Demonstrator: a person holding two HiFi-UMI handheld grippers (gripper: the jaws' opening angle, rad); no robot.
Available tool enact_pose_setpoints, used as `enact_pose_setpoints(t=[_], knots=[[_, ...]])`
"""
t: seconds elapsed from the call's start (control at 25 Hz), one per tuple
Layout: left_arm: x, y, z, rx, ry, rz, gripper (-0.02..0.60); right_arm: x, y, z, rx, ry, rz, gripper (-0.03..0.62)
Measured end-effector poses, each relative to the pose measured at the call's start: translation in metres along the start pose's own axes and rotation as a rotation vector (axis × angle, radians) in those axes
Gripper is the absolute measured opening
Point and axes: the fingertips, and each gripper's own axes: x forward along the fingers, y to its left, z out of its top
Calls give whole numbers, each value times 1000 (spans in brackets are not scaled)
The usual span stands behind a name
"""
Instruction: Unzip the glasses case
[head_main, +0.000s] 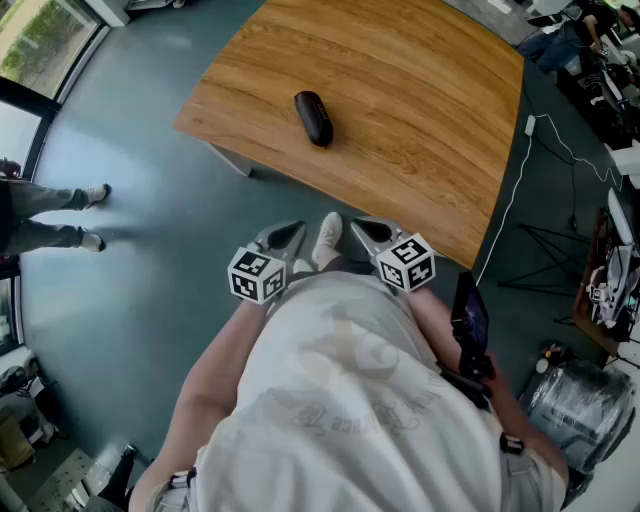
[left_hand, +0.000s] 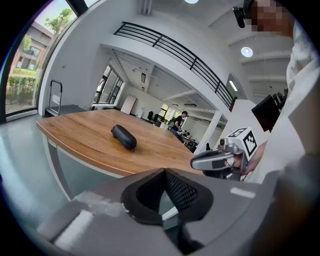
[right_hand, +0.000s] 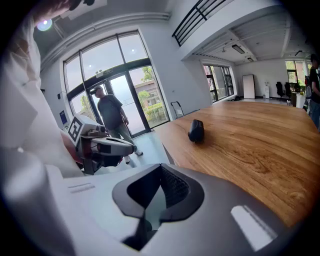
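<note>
Head view: the glasses case (head_main: 313, 117), dark and oblong, is lying alone on the wooden desk (head_main: 420, 130), toward its far-left part and well apart from both tools. The left tongs (head_main: 286, 238) and right tongs (head_main: 368, 233) are hanging side by side close to the person's body, off the near edge of the desk and over the floor, neither one touching anything. Left gripper view: the left tool's jaws are sitting closed tip to tip with nothing between them. The case is showing beyond them on the desk, zipped as far as I can tell, though the zip pull is too small to make out. The other tool is hovering just to the side. Right gripper view: these jaws are also meeting at the tip and gripping nothing. The case is lying ahead on the desk with one rounded end facing this camera. A person (right_hand: 111, 116) is standing by the glass doors in the background. Judgement: the reach is not yet under way. To do it well, both tools are going to need opening before they arrive. One should be pinning the body of the case flat while the other is pinching the small pull and drawing it along the seam, following the curve so the case is not dragged or spun.
</note>
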Motion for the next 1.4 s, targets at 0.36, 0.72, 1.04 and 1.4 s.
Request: enact_pose_setpoints(t=[0.36,0.72,1.04,1.4], knots=[[30,24,32,-15,8,17,5,21,-37,28,10,7,18,8],[47,53,59,-26,28,58,3,54,-71,61,5,-3,62,8],[71,79,86,-40,64,61,3,76,-96,77,50,-15,79,8],[89,97,98,-106,112,68,5,81,-111,83,81,-16,78,8]])
